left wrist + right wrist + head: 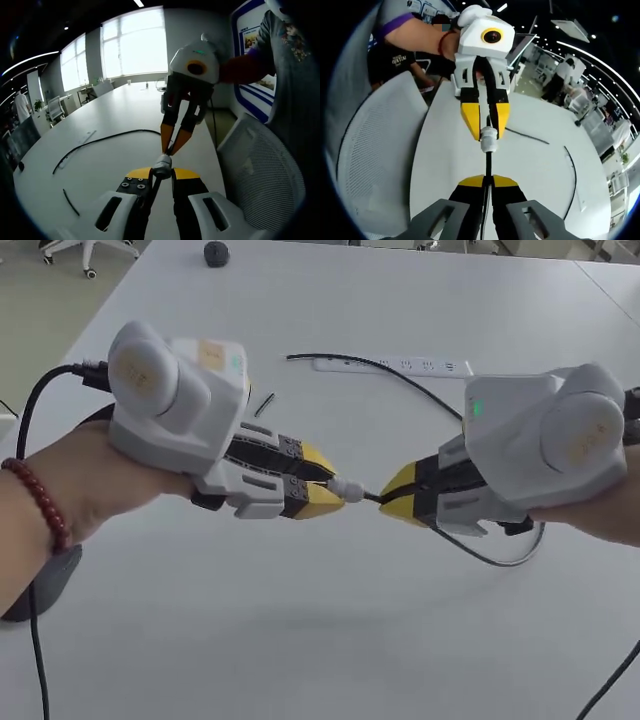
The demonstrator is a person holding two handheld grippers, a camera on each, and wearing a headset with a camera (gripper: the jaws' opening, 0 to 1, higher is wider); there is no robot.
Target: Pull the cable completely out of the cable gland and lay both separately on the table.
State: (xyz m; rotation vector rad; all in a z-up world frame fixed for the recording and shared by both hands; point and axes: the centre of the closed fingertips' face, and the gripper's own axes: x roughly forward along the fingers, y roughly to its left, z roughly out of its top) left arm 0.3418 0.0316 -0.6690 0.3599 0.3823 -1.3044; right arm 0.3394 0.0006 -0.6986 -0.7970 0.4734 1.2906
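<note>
Above the white table [330,640] my two grippers meet tip to tip. The left gripper [335,488] is shut on the small white cable gland [347,490], which pokes out from its yellow tips. A short stretch of black cable [372,497] leaves the gland and runs straight into the right gripper [392,498], which is shut on it. In the left gripper view the gland [162,162] sits between my own jaws [162,173], facing the right gripper [175,142]. In the right gripper view the cable [488,162] runs from my jaws [488,181] up to the gland [489,139].
Slack black cable [495,560] loops on the table under the right gripper and trails back past a white power strip [390,366]. A short black piece [263,403] lies behind the left gripper. A dark round object [215,253] sits far back. White mesh chairs [260,165] stand beside the table.
</note>
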